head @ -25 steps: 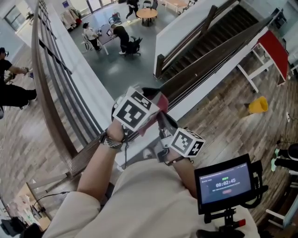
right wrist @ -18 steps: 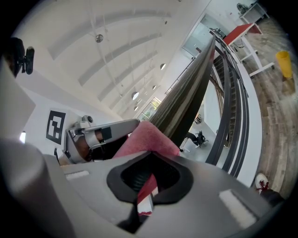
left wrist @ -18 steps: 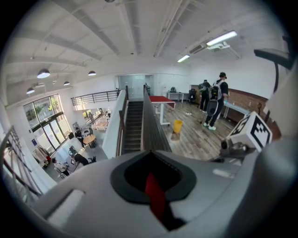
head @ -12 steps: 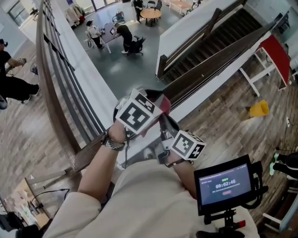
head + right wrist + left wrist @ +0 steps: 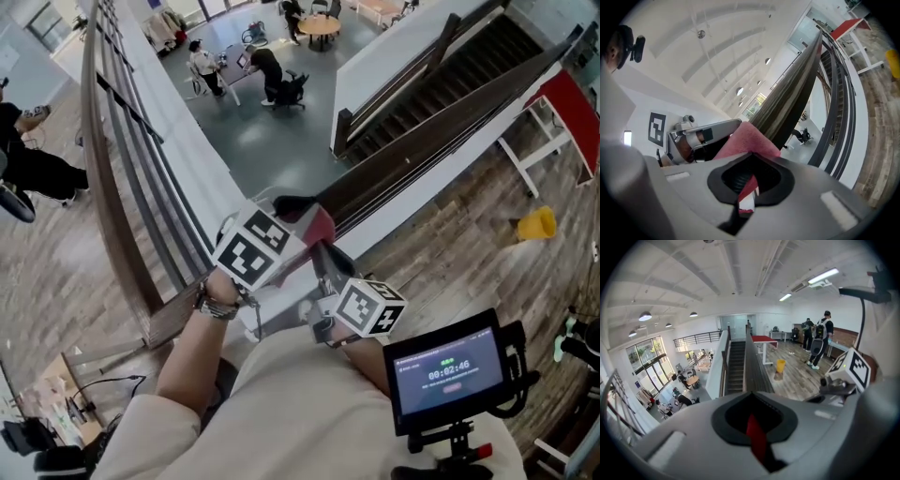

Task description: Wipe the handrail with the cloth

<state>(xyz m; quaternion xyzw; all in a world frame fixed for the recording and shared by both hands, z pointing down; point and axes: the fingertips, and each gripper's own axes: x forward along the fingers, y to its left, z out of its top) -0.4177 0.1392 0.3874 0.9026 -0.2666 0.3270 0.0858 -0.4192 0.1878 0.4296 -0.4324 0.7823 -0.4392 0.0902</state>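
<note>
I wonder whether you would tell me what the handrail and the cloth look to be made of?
The handrail looks like dark-stained wood with a smooth, fairly dull finish: fine lengthwise grain streaks run along it. The cloth seems to be a soft pink-red terry or microfibre, matte, with a fuzzy napped surface; the exact fibre cannot be told.

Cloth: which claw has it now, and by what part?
Both. The left claw pinches a thin fold of the red cloth; the right claw grips a bunched edge of it.
</note>
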